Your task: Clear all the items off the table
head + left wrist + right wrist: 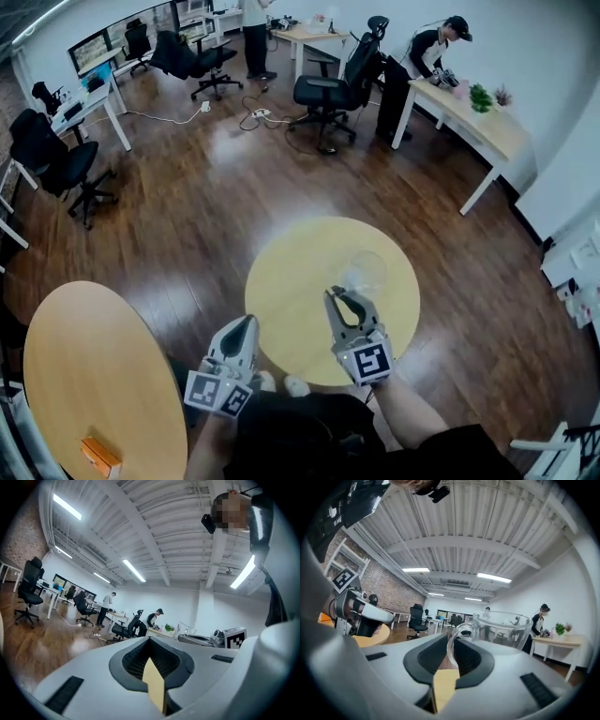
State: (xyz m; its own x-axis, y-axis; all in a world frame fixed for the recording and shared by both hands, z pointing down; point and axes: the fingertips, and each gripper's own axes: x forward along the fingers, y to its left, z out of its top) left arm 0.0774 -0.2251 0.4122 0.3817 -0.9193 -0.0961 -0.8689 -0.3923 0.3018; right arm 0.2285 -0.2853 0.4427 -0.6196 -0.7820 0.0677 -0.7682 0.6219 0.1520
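A clear glass mug (364, 272) hangs over the round yellow table (281, 281). My right gripper (339, 295) is shut on its handle. In the right gripper view the handle (452, 644) sits between the jaws and the mug's bowl (506, 627) stands just beyond them, upright. My left gripper (247, 323) is shut with nothing in it, at the table's near edge, to the left of the right one. In the left gripper view its jaws (152, 667) are pressed together, with only the room beyond. Nothing else shows on this table's top.
A second round table (94, 375) stands at the lower left with an orange block (100, 457) near its front edge. Office chairs (328, 89), desks (478, 117) and two people stand at the far side. Dark wood floor lies between.
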